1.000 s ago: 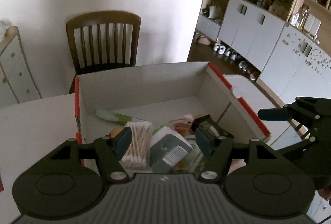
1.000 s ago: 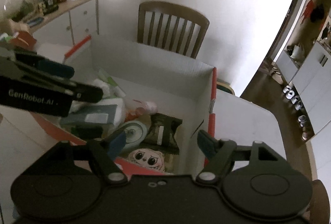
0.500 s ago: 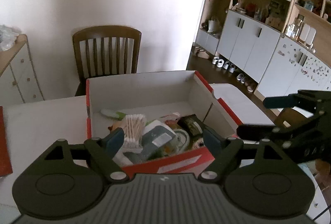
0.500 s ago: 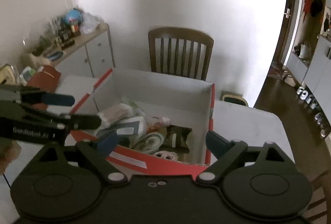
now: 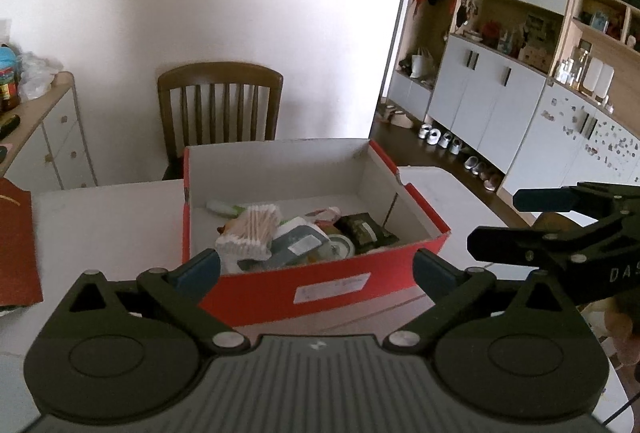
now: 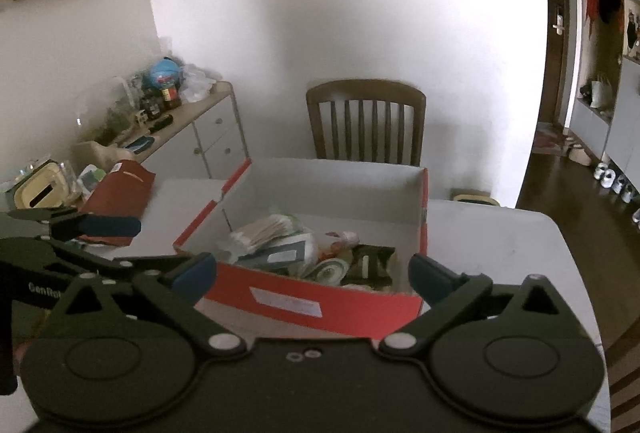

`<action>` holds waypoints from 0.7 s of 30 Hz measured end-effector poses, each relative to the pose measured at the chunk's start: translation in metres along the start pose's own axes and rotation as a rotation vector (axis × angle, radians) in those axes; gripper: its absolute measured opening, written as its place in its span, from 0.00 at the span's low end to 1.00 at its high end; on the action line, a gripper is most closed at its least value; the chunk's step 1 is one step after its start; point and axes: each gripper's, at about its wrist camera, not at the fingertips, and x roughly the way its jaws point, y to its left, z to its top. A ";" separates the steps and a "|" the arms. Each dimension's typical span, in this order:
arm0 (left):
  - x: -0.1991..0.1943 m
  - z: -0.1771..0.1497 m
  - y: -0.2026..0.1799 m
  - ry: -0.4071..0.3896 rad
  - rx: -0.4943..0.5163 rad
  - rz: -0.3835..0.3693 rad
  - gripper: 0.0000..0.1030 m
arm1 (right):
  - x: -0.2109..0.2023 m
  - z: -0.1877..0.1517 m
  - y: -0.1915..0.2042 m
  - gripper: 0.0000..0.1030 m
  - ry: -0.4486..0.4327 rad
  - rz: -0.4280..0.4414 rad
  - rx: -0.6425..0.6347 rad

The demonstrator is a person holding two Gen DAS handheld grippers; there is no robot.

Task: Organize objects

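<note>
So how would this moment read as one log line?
left gripper: open, empty | right gripper: open, empty | red box: on table, filled

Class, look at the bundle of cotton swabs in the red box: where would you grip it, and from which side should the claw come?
Grip the cotton swabs across the middle of the bundle, coming from above. The bundle lies on top of the pile, near the red box's left wall, so its upper surface is exposed, while the walls and neighbouring items block a sideways approach.
</note>
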 end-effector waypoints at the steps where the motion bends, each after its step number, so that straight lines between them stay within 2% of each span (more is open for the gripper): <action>1: -0.002 -0.002 -0.001 0.001 -0.002 0.004 1.00 | -0.003 -0.003 0.000 1.00 -0.003 0.006 0.000; 8: -0.018 -0.013 -0.003 -0.008 -0.046 0.015 1.00 | -0.020 -0.014 0.002 1.00 -0.002 0.035 -0.001; 15: -0.028 -0.022 -0.013 -0.004 -0.017 0.067 1.00 | -0.033 -0.019 0.007 1.00 -0.014 0.038 -0.020; 21: -0.035 -0.028 -0.016 -0.008 -0.015 0.082 1.00 | -0.038 -0.021 0.008 1.00 -0.015 0.041 -0.023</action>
